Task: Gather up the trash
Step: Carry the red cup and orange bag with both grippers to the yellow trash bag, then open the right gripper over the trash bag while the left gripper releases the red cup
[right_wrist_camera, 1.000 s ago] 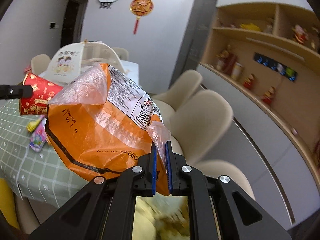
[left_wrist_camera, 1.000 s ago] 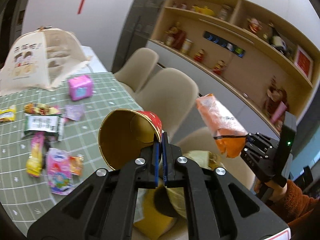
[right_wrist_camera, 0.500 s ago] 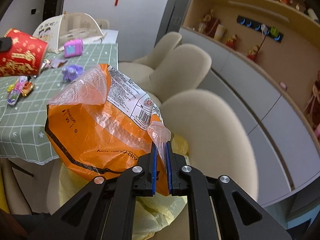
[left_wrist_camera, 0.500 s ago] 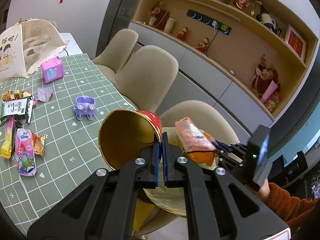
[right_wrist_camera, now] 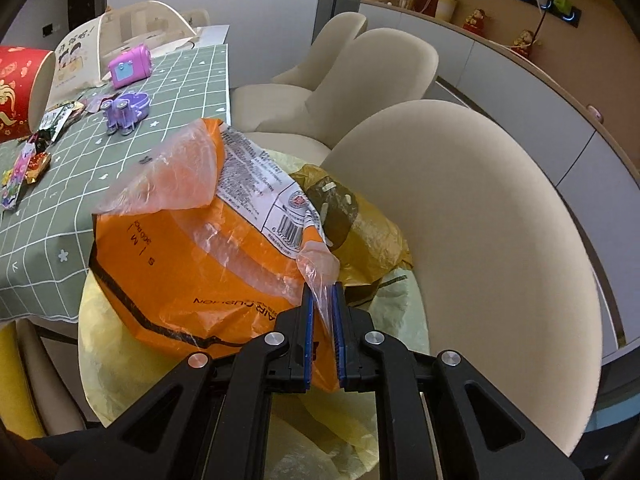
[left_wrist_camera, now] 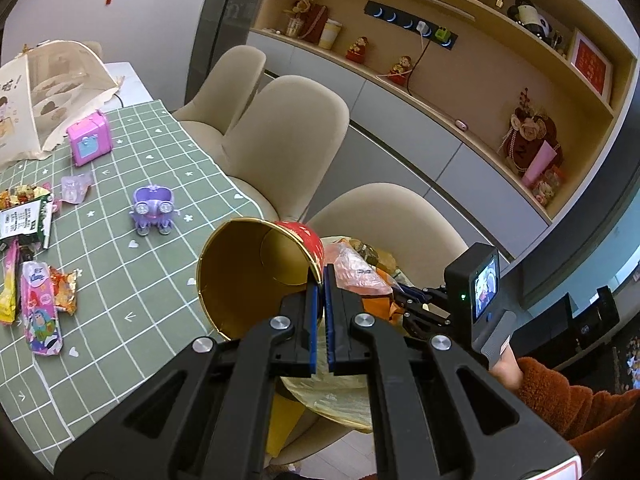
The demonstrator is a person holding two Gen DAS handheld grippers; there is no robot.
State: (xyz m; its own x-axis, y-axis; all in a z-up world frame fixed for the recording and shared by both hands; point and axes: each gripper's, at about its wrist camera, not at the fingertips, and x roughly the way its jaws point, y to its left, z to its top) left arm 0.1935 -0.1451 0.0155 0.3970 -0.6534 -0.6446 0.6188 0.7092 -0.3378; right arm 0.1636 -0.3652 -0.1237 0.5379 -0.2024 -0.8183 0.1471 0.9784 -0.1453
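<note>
Left gripper [left_wrist_camera: 320, 280]: I have it clenched on the rim of the cup [left_wrist_camera: 256, 276]; pads pinch the wall near the lip.
Cup: red outside, gold inside, tipped on its side, mouth toward my camera, held off the table edge beside the bin.
Right gripper [right_wrist_camera: 322, 300]: I grip a clear corner of the orange bag [right_wrist_camera: 192, 248]; jaws nearly closed on the film.
Orange bag: crumpled, white label panel up, hanging over the bin mouth, a brown wrapper [right_wrist_camera: 360, 224] just behind it.
Bin [right_wrist_camera: 104, 360]: yellow liner, open, between the table and the nearest chair [right_wrist_camera: 480, 220].
Table [left_wrist_camera: 120, 280]: green checked cloth; wrappers [left_wrist_camera: 40, 312] lie near its left side, a purple toy [left_wrist_camera: 152, 208] and a pink box [left_wrist_camera: 88, 140] farther back.
My sleeve [left_wrist_camera: 568, 400]: rust-coloured, behind the right gripper.
</note>
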